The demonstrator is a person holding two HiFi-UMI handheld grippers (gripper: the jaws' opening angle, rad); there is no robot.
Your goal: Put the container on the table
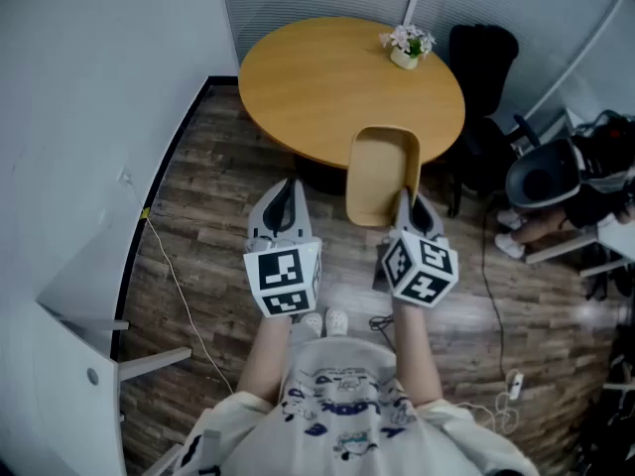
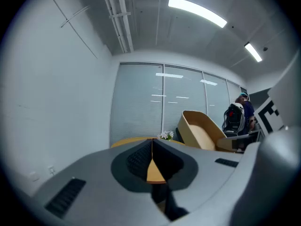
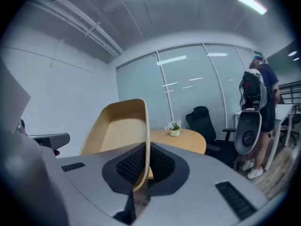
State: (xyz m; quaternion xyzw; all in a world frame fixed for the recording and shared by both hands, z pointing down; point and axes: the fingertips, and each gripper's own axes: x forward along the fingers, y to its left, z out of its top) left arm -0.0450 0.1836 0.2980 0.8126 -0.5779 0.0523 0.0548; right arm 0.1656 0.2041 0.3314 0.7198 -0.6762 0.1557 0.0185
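Your right gripper (image 1: 405, 204) clenched on tan container (image 1: 382, 172), jaws pinching its near rim. Container was held in air, tilted, open side up, at near edge of round table (image 1: 327, 77), not set down. Your left gripper (image 1: 288, 204) was pressed shut, nothing between jaws, beside container, apart from it. Small flower pot (image 1: 407, 48) stood near table's far edge.

container (image 1: 382, 172) ×1 | table (image 1: 337, 77) ×1 | flower pot (image 1: 407, 48) ×1 | black chair (image 1: 483, 58) ×1 | grippers ×2 — left gripper (image 1: 289, 184), right gripper (image 1: 405, 201) | marker cubes (image 1: 285, 278) ×2 — one per gripper | ceiling lights (image 2: 197, 11) ×2 | shoes (image 1: 324, 322) ×2 | backpack (image 3: 251, 91) ×1 | person in the background (image 3: 270, 79) ×1
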